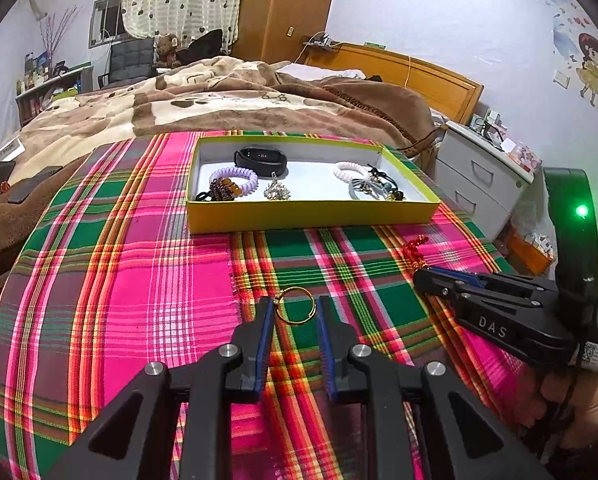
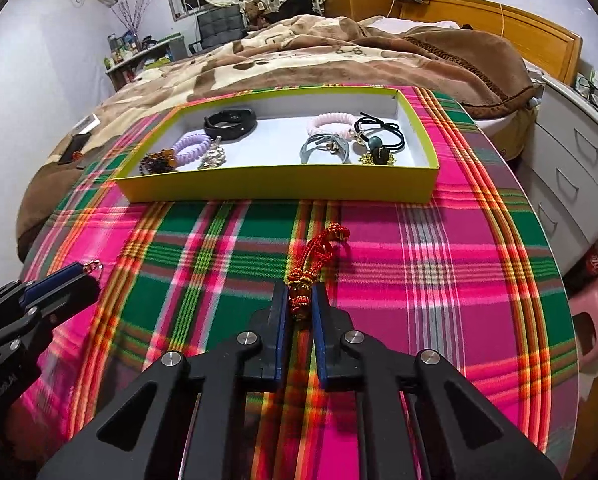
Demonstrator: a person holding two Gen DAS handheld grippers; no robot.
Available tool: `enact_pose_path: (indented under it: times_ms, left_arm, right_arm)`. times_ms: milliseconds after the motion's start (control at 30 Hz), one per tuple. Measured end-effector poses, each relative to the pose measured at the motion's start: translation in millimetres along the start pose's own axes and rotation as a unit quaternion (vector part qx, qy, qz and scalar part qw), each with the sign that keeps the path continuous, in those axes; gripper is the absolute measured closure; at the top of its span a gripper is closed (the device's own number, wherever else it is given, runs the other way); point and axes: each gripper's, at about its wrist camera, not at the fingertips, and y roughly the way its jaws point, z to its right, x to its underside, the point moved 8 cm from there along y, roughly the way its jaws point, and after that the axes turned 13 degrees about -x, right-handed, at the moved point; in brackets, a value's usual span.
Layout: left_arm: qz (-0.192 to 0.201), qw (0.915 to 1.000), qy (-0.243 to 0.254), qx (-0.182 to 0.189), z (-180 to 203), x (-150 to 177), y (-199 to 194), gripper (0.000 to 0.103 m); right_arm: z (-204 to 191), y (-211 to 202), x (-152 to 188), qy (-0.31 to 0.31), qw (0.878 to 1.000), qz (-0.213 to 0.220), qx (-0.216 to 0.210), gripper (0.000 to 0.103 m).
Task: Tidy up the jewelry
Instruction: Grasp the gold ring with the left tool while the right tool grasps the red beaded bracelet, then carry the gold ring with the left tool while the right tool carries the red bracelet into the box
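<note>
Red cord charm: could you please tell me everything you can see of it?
The red cord charm is a braided red cord, looped and knotted at its far end, with yellow thread wraps and a brownish bead near its lower end. It lies stretched out on the plaid tablecloth, in front of the yellow box and apart from it. Its beaded end sits between the blue-padded fingers of the right gripper, which appear to pinch it; the looped end lies free.

The cloth (image 1: 139, 280) was plaid in pink, green and red. The box (image 2: 283, 186) was yellow-green outside, white inside. The cord (image 2: 319, 256) was red, the ring (image 1: 295, 305) gold.
</note>
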Motion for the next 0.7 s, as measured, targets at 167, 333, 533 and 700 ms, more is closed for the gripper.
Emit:
enact_pose_path:
  times_ms: [167, 333, 533, 700]
  left_arm:
    - [0.010, 0.9999, 0.004, 0.001, 5.1, -1.9, -9.6, 0.102]
    - [0.008, 0.9999, 0.004, 0.008, 7.1, 1.5, -11.0, 0.102]
    - [-0.006, 0.9998, 0.008, 0.019, 14.1, 2.8, -0.7, 0.079]
    - [-0.028, 0.9991, 0.029, 0.014, 25.5, 5.6, 18.3, 0.070]
  right_arm:
    - [-9.3, -19.4, 1.3, -0.011, 1.000, 0.019, -0.018, 0.091]
    - [-9.5, -29.4, 2.0, -0.011, 0.999, 0.026, -0.020, 0.091]
    - [-5.6, -31.7, 5.8, -0.006, 0.999, 0.027, -0.022, 0.091]
    - [-2.8, -32.6, 6.2, -0.004, 0.999, 0.029, -0.023, 0.091]
